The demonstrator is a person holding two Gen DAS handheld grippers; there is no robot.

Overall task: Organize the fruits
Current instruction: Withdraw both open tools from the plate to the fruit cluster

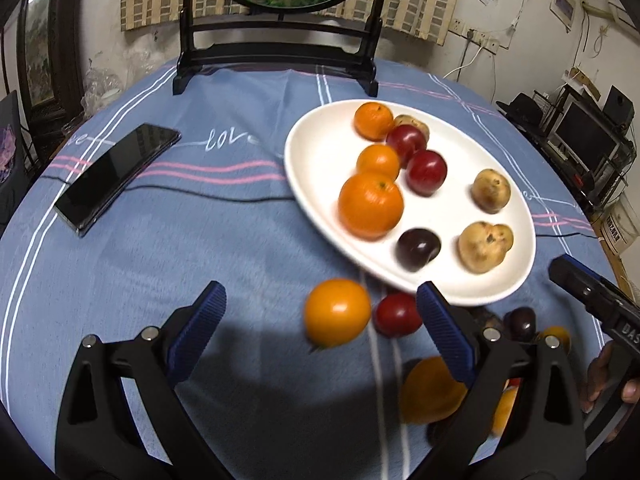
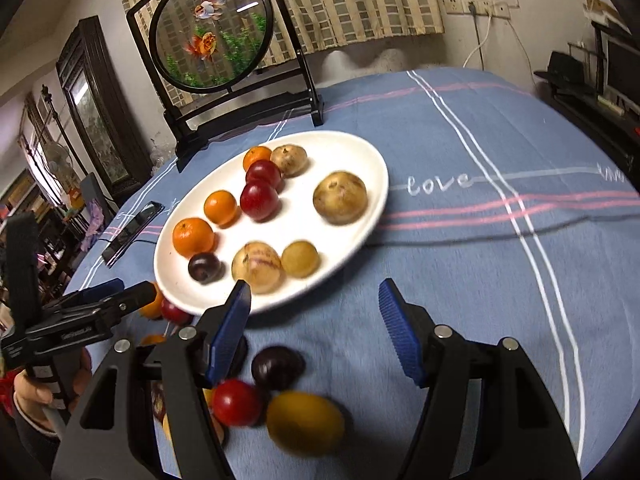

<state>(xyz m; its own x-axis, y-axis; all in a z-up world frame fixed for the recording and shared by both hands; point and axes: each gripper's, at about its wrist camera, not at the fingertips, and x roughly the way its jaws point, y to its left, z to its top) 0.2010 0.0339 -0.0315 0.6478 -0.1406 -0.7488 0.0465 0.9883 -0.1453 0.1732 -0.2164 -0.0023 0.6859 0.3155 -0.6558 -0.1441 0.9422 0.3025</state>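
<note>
A white oval plate (image 1: 320,148) (image 2: 360,152) on the blue cloth holds three oranges, two red plums, one dark plum and several tan fruits. Loose fruits lie on the cloth near its front edge. My left gripper (image 1: 320,312) is open and empty, with an orange fruit (image 1: 337,312) and a red plum (image 1: 396,314) between its fingers. My right gripper (image 2: 316,304) is open and empty above a dark plum (image 2: 277,367), a red fruit (image 2: 237,402) and a yellow fruit (image 2: 305,423). The right gripper shows at the right edge of the left wrist view (image 1: 592,296).
A black phone (image 1: 116,174) with a cable lies on the cloth to the left of the plate. A round goldfish picture on a black stand (image 2: 212,32) stands at the table's back edge. Shelves with electronics (image 1: 588,132) stand off to the right.
</note>
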